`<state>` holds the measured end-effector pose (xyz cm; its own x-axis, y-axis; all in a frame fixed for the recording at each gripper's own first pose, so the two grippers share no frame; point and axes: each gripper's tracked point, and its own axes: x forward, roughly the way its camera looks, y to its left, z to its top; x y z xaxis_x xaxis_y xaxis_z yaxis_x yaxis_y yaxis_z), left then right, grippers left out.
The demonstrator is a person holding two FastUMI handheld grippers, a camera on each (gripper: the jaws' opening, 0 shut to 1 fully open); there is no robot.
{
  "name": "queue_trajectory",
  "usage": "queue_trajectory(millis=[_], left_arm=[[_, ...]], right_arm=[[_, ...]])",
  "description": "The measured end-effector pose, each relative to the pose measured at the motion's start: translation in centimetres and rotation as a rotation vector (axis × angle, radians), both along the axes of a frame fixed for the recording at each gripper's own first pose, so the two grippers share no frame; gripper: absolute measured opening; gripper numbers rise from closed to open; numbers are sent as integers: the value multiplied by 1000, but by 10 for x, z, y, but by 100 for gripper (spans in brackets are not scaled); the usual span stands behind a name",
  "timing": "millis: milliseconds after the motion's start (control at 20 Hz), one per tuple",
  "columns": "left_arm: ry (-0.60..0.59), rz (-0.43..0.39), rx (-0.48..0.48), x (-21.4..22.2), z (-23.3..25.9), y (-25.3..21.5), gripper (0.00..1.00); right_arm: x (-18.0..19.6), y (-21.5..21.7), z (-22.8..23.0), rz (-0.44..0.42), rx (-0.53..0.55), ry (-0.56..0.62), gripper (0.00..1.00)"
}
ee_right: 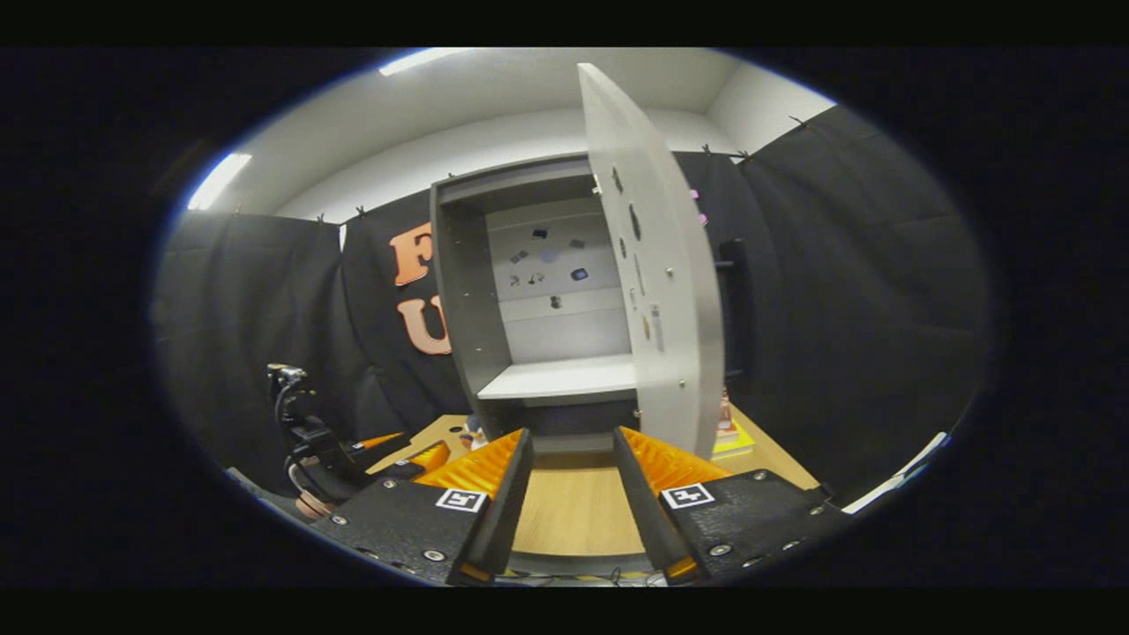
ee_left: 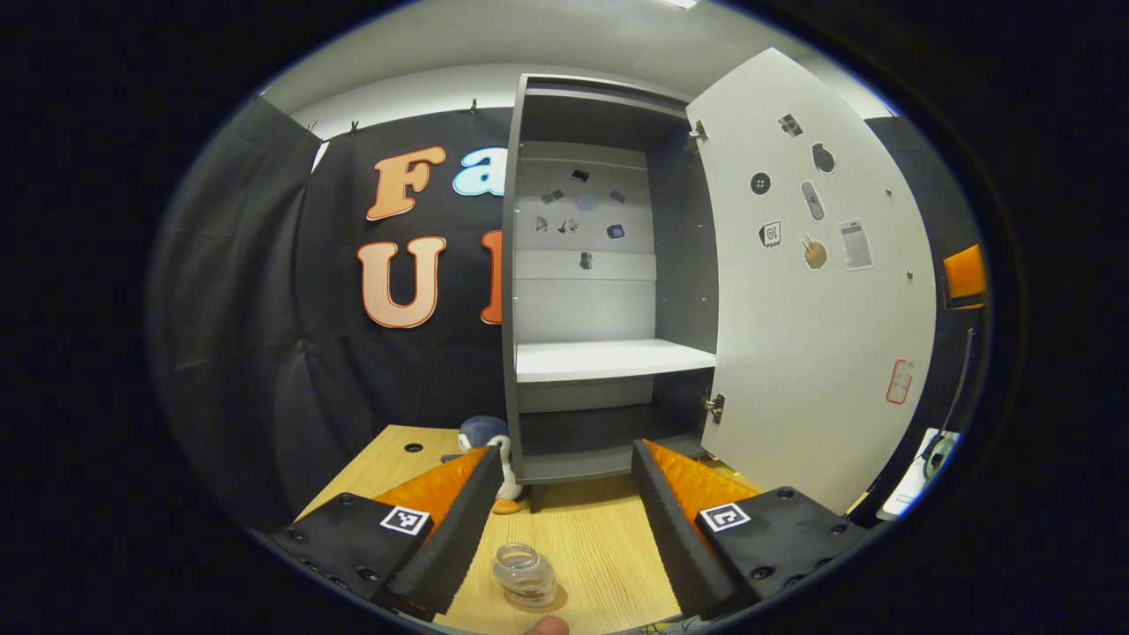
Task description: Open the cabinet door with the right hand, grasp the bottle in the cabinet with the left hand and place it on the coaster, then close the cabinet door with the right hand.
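The cabinet (ee_left: 609, 291) stands on the wooden table (ee_left: 600, 538) with its door (ee_left: 820, 282) swung wide open to its right, stickers showing on the inner face. Its white shelf (ee_left: 613, 360) is bare. The bottle (ee_left: 524, 575), a small clear one, stands upright on the table in front of the cabinet, between the spread fingers of the left gripper (ee_left: 558, 520), which is open and grips nothing. A plush penguin (ee_left: 489, 441) sits beside the cabinet's lower left corner. In front of the cabinet, the right gripper (ee_right: 571, 494) is open and empty too, its fingers below the door's (ee_right: 657, 265) edge.
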<state>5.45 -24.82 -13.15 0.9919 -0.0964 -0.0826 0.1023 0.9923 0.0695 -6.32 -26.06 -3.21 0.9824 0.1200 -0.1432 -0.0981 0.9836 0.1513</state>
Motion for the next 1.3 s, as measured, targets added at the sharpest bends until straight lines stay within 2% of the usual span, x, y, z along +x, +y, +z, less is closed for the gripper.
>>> queue_trajectory(millis=[300,500,850,1150,1300], left_arm=[[10,34,11,-4,17,6,95],[29,59,5,-3,18,9,95],[53,99,18,-8,12,29,95],[73,140,30,-12,8,51,95],[61,127,35,-11,14,49,95]], right_arm=[[-6,-87,25,-107,-2,-61,58],[13,-113,20,-123,-18,-58,59],[44,-122,6,-114,-53,-37,59],[42,-109,5,-100,-69,-47,59],[40,-100,6,-85,-56,-52,58]])
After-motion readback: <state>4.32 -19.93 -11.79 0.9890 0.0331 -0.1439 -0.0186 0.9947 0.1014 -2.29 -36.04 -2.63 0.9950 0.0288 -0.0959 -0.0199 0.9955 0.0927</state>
